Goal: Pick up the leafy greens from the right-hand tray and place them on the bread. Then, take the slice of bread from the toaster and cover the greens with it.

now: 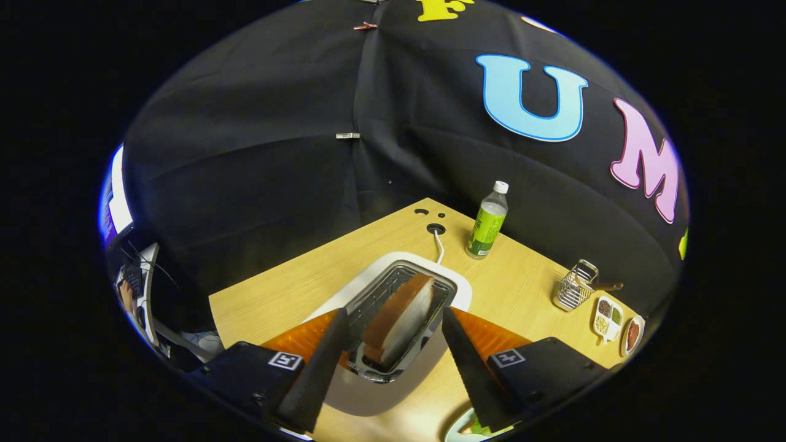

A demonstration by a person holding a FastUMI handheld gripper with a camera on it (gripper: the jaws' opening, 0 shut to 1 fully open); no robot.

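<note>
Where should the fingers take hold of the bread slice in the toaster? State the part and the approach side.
Grip the bread slice by its raised top edge, coming from above. It stands on edge in the toaster slot, broad faces toward the open hand-held gripper fingers, so one finger probably fits each face.

The work surface is a light wood-grain table (288,288) set against the booth's black cloth wall. Near its far corner the top carries a round cable port (435,228) and two smaller holes beside it.

Items resting directly on the table:

- A white toaster (462,291), near the middle, with its white cord (439,247) running up to the cable port.
- A clear bottle (488,221) with a green label and white cap (upright, just right of the port).
- A wire basket (575,287), further right, with a brown handle sticking out of it.
- A small divided white dish (608,317) of seasonings, beside the basket.
- A second small dish (632,335) at the table's right end.
</note>
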